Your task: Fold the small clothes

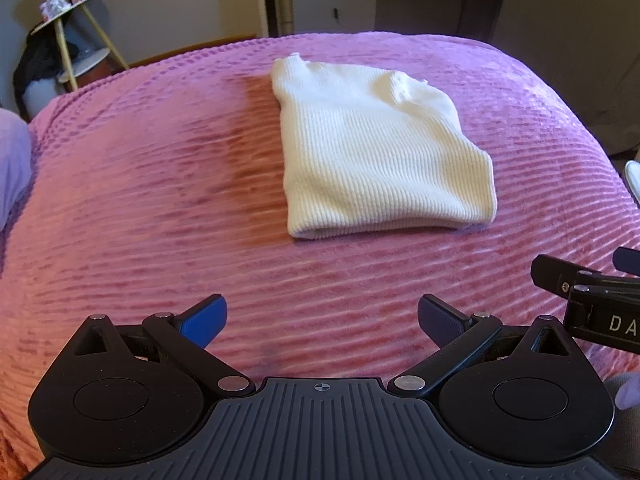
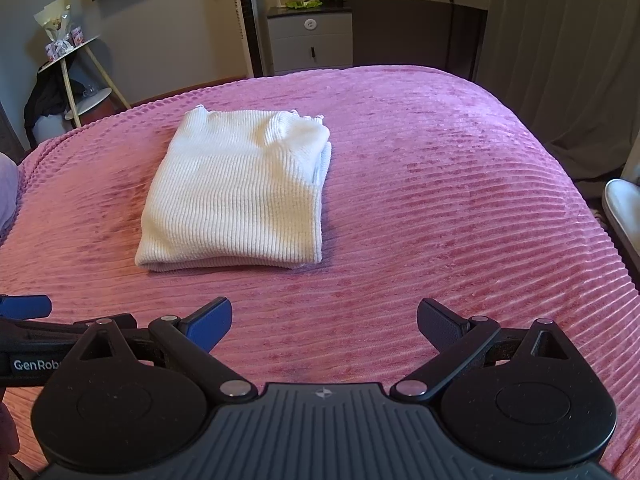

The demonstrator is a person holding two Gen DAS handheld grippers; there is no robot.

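A folded white ribbed garment (image 1: pixel 376 152) lies flat on the pink ribbed bedspread (image 1: pixel 160 200); it also shows in the right wrist view (image 2: pixel 240 188) on the bedspread (image 2: pixel 440 200). My left gripper (image 1: pixel 322 322) is open and empty, held over the bedspread short of the garment's near edge. My right gripper (image 2: pixel 324 322) is open and empty, also short of the garment, which lies ahead to its left. Part of the right gripper shows at the right edge of the left view (image 1: pixel 592 292). Part of the left gripper shows at the left edge of the right view (image 2: pixel 28 332).
A grey nightstand (image 2: pixel 310 40) and dark cabinets (image 2: pixel 416 16) stand beyond the bed's far edge. A small tiered side table (image 2: pixel 76 80) with items stands at the far left. A lilac pillow (image 1: pixel 12 160) lies at the left edge.
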